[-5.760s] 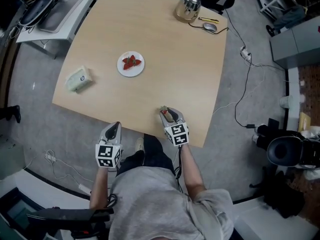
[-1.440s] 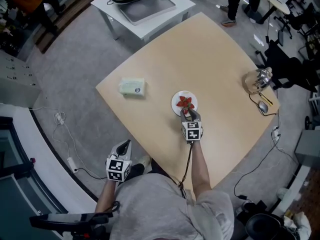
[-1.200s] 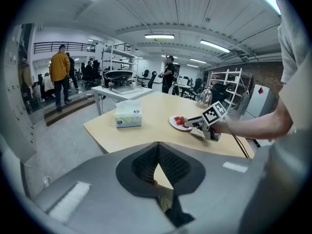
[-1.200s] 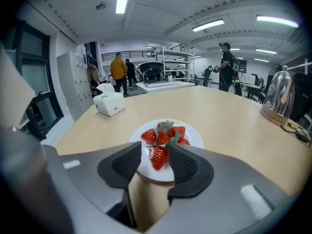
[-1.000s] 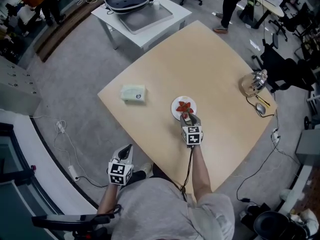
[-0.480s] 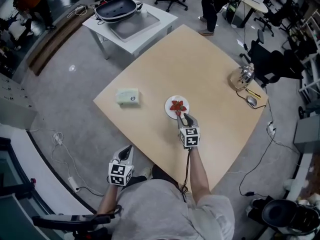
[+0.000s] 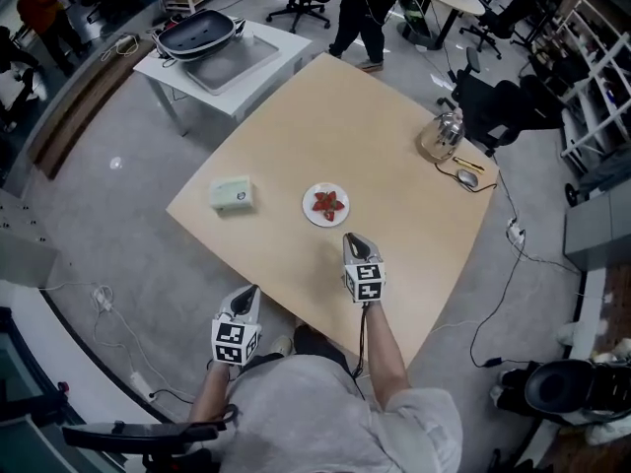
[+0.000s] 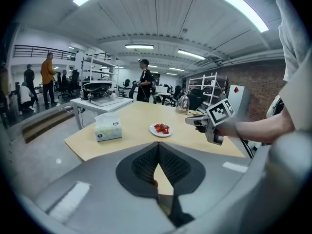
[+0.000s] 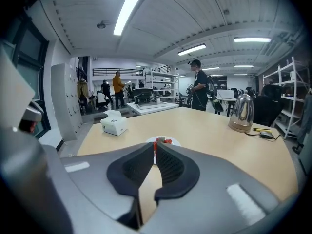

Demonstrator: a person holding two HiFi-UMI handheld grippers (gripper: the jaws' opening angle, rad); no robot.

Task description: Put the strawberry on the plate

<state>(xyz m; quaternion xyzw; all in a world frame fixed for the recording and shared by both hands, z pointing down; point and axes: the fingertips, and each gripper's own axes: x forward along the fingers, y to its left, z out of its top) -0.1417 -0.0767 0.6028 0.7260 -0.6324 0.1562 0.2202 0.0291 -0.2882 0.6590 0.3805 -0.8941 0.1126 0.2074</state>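
Sitting on the plate (image 7: 309, 214) mid-tabletop (image 7: 375, 136), the strawberry (image 7: 327, 203) looks placed. Right tongs (image 7: 352, 236) have just been closing, tips nearly together, nothing between. Left tongs (image 7: 250, 291) clenched, empty. Risk: a low swing clips the plate and rolls the fruit off.

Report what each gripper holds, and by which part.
Nothing. The right gripper has just been closing its jaws on nothing; the left gripper is shut, empty. The strawberries lie on the plate.

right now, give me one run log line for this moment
strawberries on plate | right gripper clear of plate, jaws just closing, nothing between | left gripper shut, empty, off table edge
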